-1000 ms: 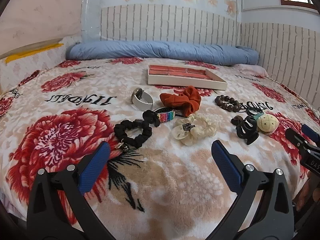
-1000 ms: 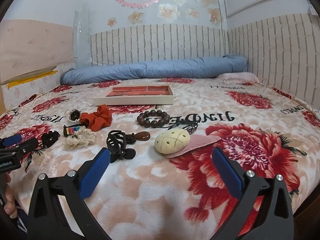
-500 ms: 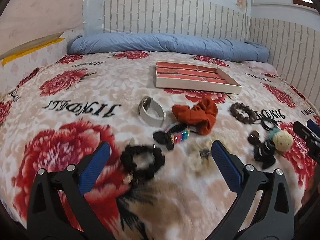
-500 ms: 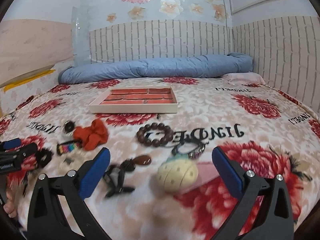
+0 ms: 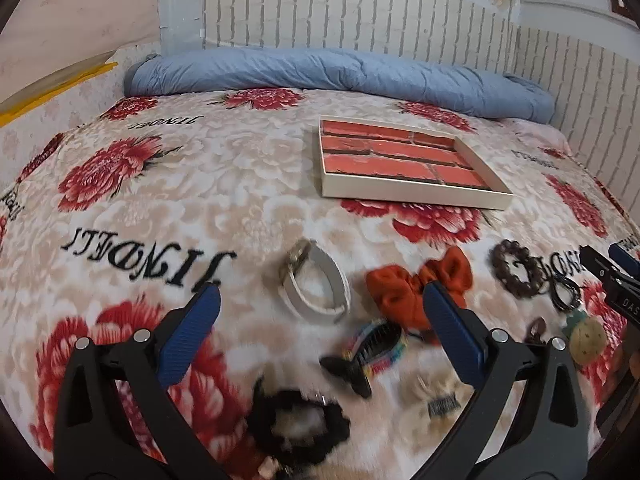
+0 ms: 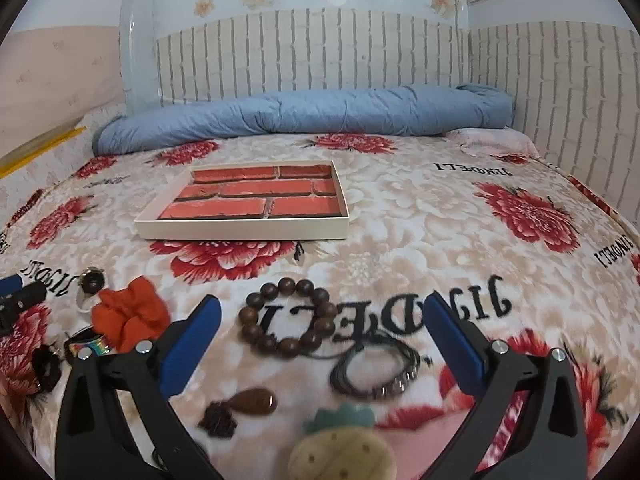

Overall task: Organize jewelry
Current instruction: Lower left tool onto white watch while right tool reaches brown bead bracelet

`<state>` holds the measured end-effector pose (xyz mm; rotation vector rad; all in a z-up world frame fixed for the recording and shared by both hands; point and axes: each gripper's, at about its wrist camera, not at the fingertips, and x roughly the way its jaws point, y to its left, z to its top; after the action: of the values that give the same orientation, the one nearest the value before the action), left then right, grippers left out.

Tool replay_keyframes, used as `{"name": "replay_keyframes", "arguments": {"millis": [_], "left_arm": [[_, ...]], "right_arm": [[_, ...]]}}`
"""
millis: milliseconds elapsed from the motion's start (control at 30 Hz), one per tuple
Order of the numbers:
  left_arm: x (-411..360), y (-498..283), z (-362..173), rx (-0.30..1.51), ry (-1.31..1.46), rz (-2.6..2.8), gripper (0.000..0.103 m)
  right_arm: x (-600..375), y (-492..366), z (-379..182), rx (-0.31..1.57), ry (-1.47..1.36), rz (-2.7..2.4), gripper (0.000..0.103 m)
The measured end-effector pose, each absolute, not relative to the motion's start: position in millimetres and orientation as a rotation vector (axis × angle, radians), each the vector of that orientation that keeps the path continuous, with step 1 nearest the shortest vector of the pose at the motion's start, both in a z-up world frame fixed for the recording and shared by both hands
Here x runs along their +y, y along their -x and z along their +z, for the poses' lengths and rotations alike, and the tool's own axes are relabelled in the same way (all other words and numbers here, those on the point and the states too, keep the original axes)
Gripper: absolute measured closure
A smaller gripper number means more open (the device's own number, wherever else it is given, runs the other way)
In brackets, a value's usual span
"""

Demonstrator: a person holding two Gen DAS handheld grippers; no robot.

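Partly blurred black scrunchie (image 5: 298,426), cream scrunchie (image 5: 434,394) half-hidden

Plenty of bare blanket (image 6: 420,240) between the tray (image 6: 244,226) and the row of jewelry, so either pair of tongs can cross there with nothing in the way. The tray's floor is bare too, with just a low rim to clear, and the blue rolled quilt (image 6: 304,116) sits well behind it against the wall. Nearer than the tray it gets crowded: white watch (image 5: 316,284), orange scrunchie (image 5: 416,288), colorful clip (image 5: 372,352), black scrunchie (image 5: 296,428), all close together. Out past the scrunchie, the wooden bead bracelet (image 6: 288,322), dark cord bracelet (image 6: 376,372) and brown pendant (image 6: 252,402) nearly touch. Right of the tray is wide open.
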<state>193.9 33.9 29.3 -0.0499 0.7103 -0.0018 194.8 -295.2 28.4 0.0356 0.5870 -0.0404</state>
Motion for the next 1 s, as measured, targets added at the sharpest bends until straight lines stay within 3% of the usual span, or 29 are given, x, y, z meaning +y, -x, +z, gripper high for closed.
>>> {"name": "replay_keyframes", "arguments": {"millis": [367,500,567,767,1000], "left_arm": [[43.4,-236.0,7.4,0.811,0.053,0.001,0.005],[51.1,-246.8,-3.3,0.847,0.083,-0.004,0.006],[53.7,-252.1,-9.9,0.864,0.094,0.005,0.006],[50.6,-263.7,-29.1,0.917,0.069,-0.001,0.020],[50.6,-269.4,-36.3,0.945,0.078,-0.018,0.023]], "right_arm": [[-287.8,-248.3,11.3,0.715,-0.079,0.003,0.020],[-289.0,-266.3,-6.6,0.796,-0.091,0.012,0.037],[-291.1,-272.4,-14.6,0.829,-0.103,0.006,0.041],[-295.0,-282.3,-36.5,0.892,-0.121,-0.015,0.048],[-299.2,-292.3,-47.5,0.949,-0.132,-0.026,0.050]]}}
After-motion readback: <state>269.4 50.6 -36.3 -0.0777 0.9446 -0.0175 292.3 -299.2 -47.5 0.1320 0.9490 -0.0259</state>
